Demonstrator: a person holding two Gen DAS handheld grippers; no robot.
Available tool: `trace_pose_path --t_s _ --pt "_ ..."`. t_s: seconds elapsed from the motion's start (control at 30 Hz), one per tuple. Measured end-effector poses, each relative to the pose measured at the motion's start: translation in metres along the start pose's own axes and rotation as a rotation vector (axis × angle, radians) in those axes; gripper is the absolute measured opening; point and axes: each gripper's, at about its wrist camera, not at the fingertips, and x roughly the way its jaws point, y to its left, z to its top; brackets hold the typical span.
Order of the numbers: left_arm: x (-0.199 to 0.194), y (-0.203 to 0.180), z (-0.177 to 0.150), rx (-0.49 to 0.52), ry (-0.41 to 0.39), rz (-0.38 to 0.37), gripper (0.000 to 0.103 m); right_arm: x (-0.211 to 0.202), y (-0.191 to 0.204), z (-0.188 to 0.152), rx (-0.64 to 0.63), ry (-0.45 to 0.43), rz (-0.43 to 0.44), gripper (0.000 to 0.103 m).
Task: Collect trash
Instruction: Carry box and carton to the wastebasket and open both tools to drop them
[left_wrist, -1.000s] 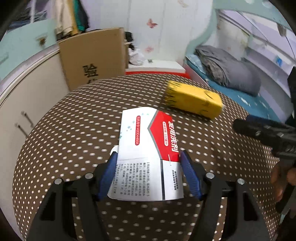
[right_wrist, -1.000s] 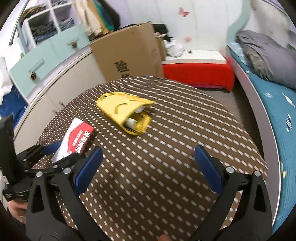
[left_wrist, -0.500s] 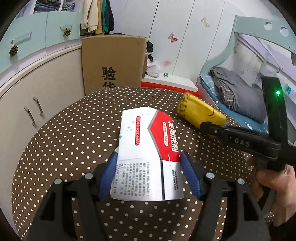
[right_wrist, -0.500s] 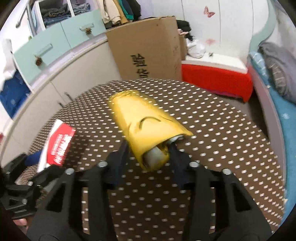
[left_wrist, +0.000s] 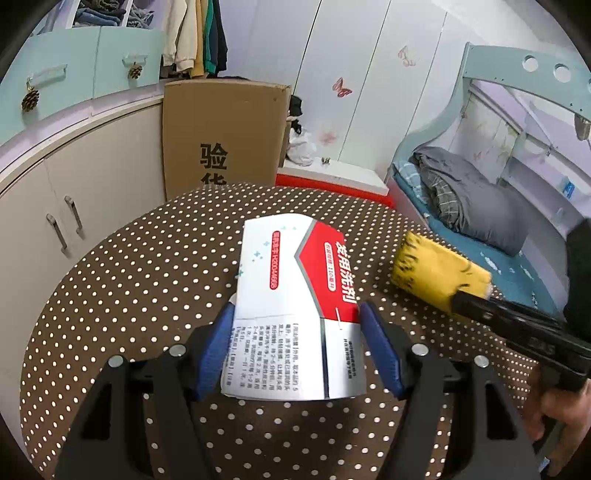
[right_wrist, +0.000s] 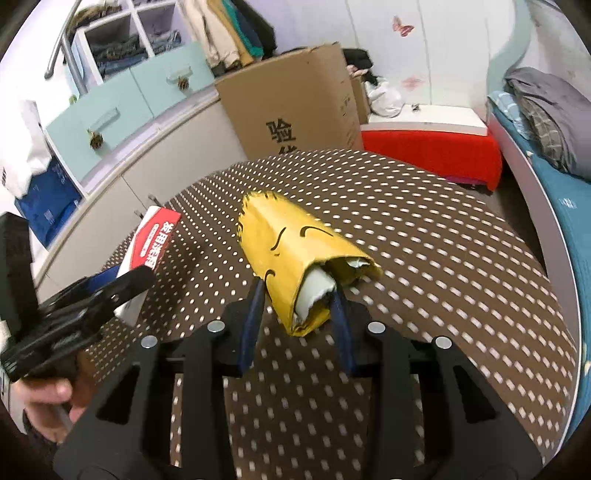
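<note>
A red and white carton (left_wrist: 295, 310) is pinched by the left gripper (left_wrist: 299, 343) above the dotted table (left_wrist: 122, 280). The right gripper (right_wrist: 297, 314), seen at 3 o'clock there, is closing on a yellow wrapper (right_wrist: 295, 254); its open end with a pale roll inside is shown only in the right wrist view. A cardboard box (left_wrist: 221, 136) is seen at 12 o'clock beyond the table.

The right tool (right_wrist: 299, 306) is closing on a yellow wrapper (right_wrist: 295, 247), its blue pads (right_wrist: 251, 325) pressing both sides of the near end (a white roll (right_wrist: 314, 291) pokes out there). The wrapper is held above the dotted tabletop (right_wrist: 443, 258). At left, the left tool (right_wrist: 110, 291) holds a red-and-white box (right_wrist: 155, 243). A cardboard box (right_wrist: 295, 107) stands beyond the far edge.
</note>
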Motion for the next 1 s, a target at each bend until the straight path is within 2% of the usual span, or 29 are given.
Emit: trace_pose_path --t_s 0.2,0.4,0.43,0.73,1.0 --pt "-0.003 -0.028 -0.004 0.05 0.014 -0.045 0.067 -0.052 -0.023 -0.008 0.032 -0.067 -0.01 0.033" --pt "-0.023 -0.071 -0.002 0.087 -0.001 -0.095 0.067 -0.088 -0.041 -0.017 0.042 -0.105 0.003 0.03" --pt "-0.025 -0.079 -0.002 0.098 -0.002 -0.099 0.067 -0.093 -0.042 -0.018 0.043 -0.105 0.004 0.02" --pt "-0.032 -0.128 -0.012 0.134 0.032 -0.143 0.067 -0.117 -0.052 -0.033 0.032 -0.112 0.024 0.017" --pt "-0.048 -0.175 -0.005 0.202 0.007 -0.197 0.067 -0.183 -0.085 -0.024 0.093 -0.238 -0.001 0.017"
